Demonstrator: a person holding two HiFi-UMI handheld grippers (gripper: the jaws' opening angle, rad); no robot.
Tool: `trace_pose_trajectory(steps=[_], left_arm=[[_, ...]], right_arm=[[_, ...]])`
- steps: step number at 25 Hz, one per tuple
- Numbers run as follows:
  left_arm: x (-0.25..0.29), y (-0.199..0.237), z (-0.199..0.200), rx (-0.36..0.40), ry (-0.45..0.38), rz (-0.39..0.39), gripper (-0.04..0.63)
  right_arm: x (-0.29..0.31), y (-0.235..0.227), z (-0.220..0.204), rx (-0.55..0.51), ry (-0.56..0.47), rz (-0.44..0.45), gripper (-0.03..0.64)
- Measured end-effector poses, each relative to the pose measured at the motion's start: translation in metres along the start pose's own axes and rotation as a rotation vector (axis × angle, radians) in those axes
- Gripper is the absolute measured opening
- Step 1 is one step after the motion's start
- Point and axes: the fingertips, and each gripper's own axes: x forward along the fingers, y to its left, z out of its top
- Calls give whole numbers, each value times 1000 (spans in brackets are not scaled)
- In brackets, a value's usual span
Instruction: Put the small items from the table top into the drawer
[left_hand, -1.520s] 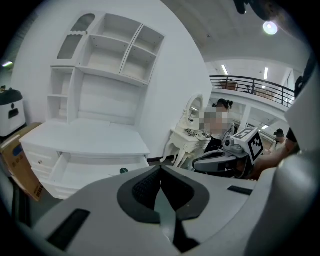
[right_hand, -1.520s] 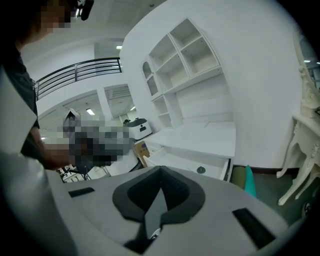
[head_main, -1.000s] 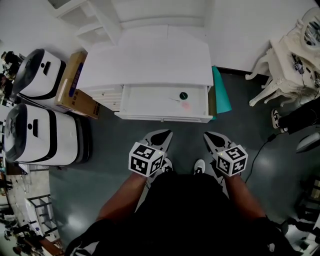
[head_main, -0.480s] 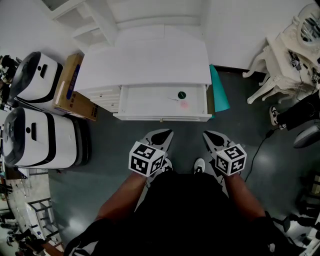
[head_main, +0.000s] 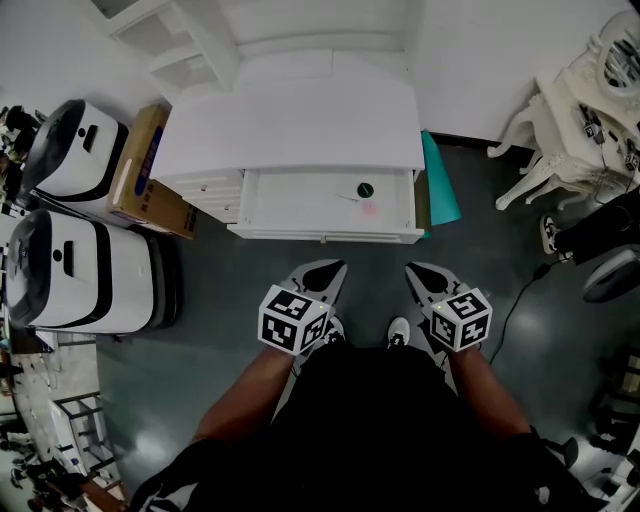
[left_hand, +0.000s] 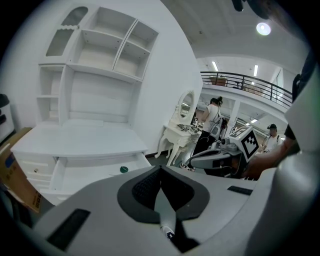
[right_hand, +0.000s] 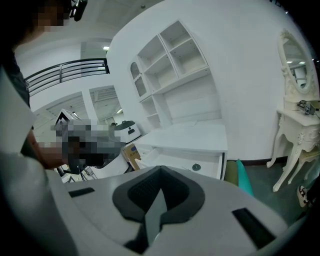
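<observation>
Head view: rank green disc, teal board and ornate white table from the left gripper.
1. The green disc, in the drawer, ahead of the left gripper.
2. The teal board, at the desk's right end.
3. The ornate white table, far right.

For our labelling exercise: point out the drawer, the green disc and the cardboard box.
Drawer (head_main: 290, 205): head view, its bare floor.
Green disc (head_main: 366, 190): head view, its centre.
Cardboard box (head_main: 135, 170): head view, its top face.
</observation>
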Motion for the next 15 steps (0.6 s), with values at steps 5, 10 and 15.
trace_pose_trajectory(steps=[5, 10, 15], left_arm=[[-2, -2, 1, -9, -6, 6, 11], [-1, -5, -2, -12, -10, 7, 11], [-2, -6, -2, -13, -11, 11, 11]], right_arm=[[-3, 0, 0, -3, 5, 2, 26], [-4, -1, -2, -6, 4, 0, 26], [-6, -2, -3, -5, 4, 1, 26]])
